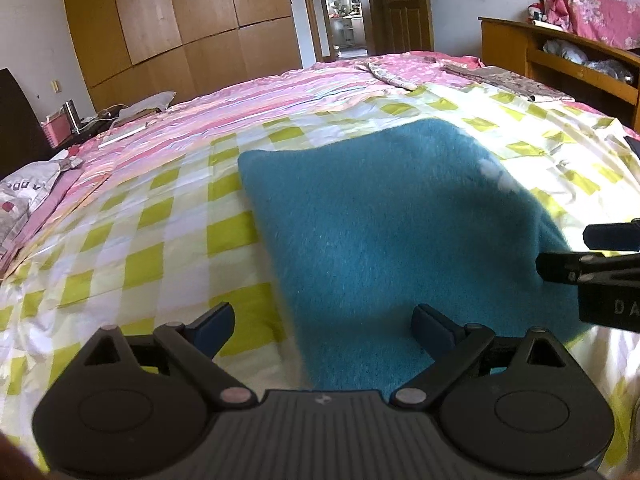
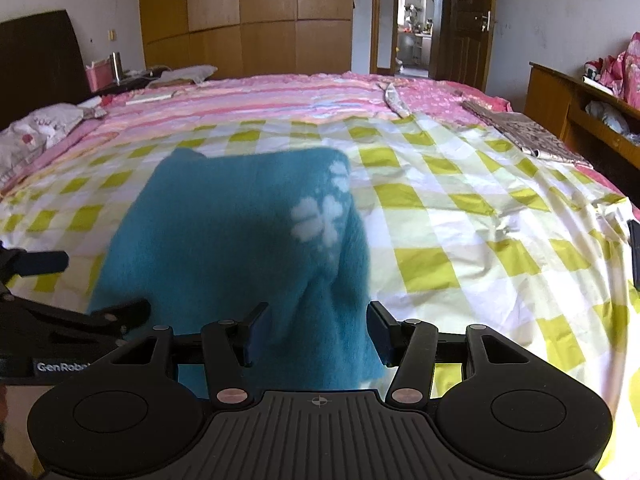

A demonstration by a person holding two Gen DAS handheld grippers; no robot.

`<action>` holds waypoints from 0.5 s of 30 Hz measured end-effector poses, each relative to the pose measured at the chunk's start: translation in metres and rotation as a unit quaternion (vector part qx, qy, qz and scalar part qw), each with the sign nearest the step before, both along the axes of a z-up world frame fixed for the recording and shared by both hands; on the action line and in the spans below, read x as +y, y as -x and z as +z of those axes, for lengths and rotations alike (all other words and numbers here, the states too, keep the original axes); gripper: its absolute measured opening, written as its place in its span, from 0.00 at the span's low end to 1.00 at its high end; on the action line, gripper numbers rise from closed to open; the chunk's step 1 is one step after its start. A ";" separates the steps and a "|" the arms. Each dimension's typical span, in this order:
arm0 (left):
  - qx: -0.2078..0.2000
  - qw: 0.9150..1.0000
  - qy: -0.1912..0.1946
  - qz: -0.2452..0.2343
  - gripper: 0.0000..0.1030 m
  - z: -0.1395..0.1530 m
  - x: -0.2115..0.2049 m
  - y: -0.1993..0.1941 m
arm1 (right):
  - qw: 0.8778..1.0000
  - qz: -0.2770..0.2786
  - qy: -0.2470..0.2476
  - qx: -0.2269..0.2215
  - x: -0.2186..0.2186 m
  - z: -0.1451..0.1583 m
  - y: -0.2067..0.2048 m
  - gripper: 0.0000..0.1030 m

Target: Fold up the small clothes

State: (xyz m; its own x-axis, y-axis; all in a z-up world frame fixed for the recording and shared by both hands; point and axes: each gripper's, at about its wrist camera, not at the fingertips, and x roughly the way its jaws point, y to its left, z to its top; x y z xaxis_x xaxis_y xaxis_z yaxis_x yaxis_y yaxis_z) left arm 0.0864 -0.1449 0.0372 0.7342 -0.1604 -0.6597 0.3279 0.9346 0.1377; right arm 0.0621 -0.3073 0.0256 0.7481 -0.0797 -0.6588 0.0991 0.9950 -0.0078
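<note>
A fuzzy teal garment (image 1: 380,232) with white clover marks lies folded on the green-and-white checked sheet (image 1: 132,236). My left gripper (image 1: 322,330) is open over the garment's near left edge; one finger is over the sheet, the other over the cloth. In the right wrist view the garment (image 2: 224,240) fills the middle, and my right gripper (image 2: 316,336) is open with its jaws either side of the near right part of the cloth. Each gripper also shows at the edge of the other view: the right one (image 1: 592,256) and the left one (image 2: 60,288).
The bed carries a pink striped cover (image 1: 256,96) behind the checked sheet. A folded patterned cloth (image 2: 524,132) lies at the far right, a pillow (image 2: 44,124) at the left. A wooden shelf unit (image 1: 560,56) stands right, a wardrobe (image 2: 244,12) and open door behind.
</note>
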 end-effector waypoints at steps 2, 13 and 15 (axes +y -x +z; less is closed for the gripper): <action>-0.002 1.000 -0.003 0.001 0.99 0.000 0.000 0.002 | 1.000 -0.003 0.003 0.006 0.001 -0.004 0.000 0.50; 0.005 1.000 0.016 0.006 1.00 0.001 0.009 0.011 | 1.000 0.001 0.026 -0.001 0.012 -0.001 0.016 0.51; 0.002 1.000 0.014 0.005 1.00 0.002 0.010 0.014 | 1.000 0.003 0.023 -0.002 0.015 -0.001 0.019 0.51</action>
